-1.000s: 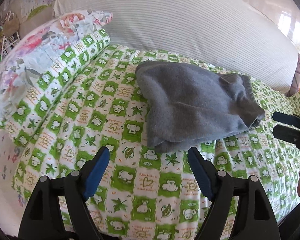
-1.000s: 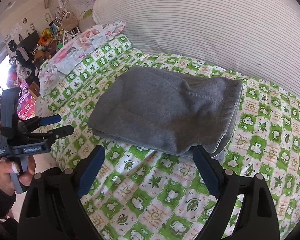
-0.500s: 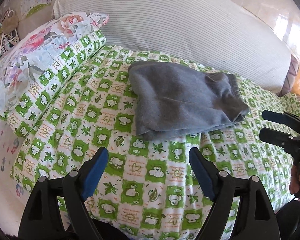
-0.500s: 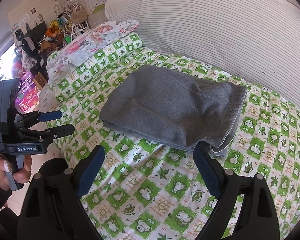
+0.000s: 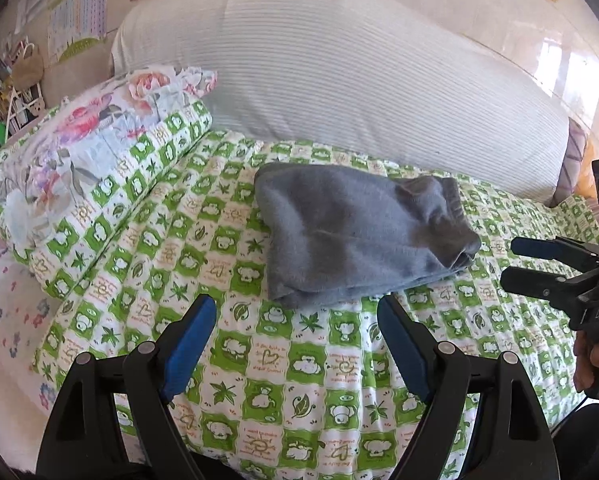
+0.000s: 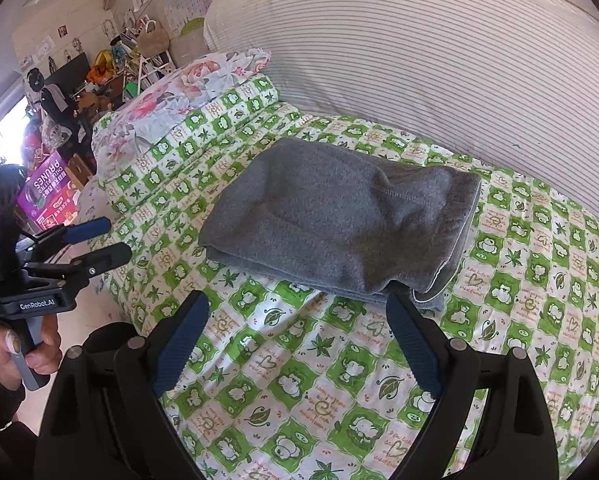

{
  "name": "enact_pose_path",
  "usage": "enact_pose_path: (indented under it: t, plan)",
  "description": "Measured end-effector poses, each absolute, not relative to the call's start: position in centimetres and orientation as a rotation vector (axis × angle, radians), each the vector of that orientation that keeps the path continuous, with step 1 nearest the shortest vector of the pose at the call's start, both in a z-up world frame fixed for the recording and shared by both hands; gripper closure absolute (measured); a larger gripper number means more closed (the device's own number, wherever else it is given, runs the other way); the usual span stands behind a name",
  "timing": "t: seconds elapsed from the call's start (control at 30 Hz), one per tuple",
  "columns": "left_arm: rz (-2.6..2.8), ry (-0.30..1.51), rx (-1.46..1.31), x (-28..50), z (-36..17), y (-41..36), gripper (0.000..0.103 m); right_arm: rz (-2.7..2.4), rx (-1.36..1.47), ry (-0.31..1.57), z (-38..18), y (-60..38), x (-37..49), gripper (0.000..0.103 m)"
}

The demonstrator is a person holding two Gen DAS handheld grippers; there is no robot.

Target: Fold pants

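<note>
The grey pants (image 5: 359,236) lie folded in a compact bundle on the green-and-white patterned bedspread (image 5: 259,360); they also show in the right wrist view (image 6: 339,224). My left gripper (image 5: 295,320) is open and empty, held back from the bundle's near edge. My right gripper (image 6: 297,312) is open and empty, its right fingertip just in front of the bundle's near right corner. The right gripper shows at the right of the left wrist view (image 5: 515,264), the left gripper at the left of the right wrist view (image 6: 111,240).
A large white striped bolster (image 5: 339,80) lies behind the pants. A floral pillow (image 5: 79,140) sits on a rolled part of the bedspread at the left. The bed's edge drops to the floor at the left (image 6: 79,320), with cluttered shelves beyond (image 6: 111,64).
Both grippers have pulled back and up from the folded pants, which look smaller and farther. Both stay open. The pants have not moved.
</note>
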State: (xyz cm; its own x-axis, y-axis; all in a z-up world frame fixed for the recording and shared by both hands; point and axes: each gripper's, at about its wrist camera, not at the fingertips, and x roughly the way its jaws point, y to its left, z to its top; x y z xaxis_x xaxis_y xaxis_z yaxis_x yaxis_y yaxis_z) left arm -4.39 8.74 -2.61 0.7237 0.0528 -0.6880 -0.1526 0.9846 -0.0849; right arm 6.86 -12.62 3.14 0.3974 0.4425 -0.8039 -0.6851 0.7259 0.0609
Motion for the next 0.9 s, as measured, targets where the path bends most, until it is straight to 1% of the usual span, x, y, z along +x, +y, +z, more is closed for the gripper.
enact_pose_path:
  t: [0.67,0.9]
  plan:
    - [0.139,0.726,-0.089,-4.22,-1.76,8.34,0.020,0.739,-0.303,0.902,3.60,-12.24,6.84,0.011]
    - [0.126,0.751,-0.097,-3.81,-1.84,8.12,0.020,0.742,-0.294,0.901,3.55,-12.49,7.00,0.011]
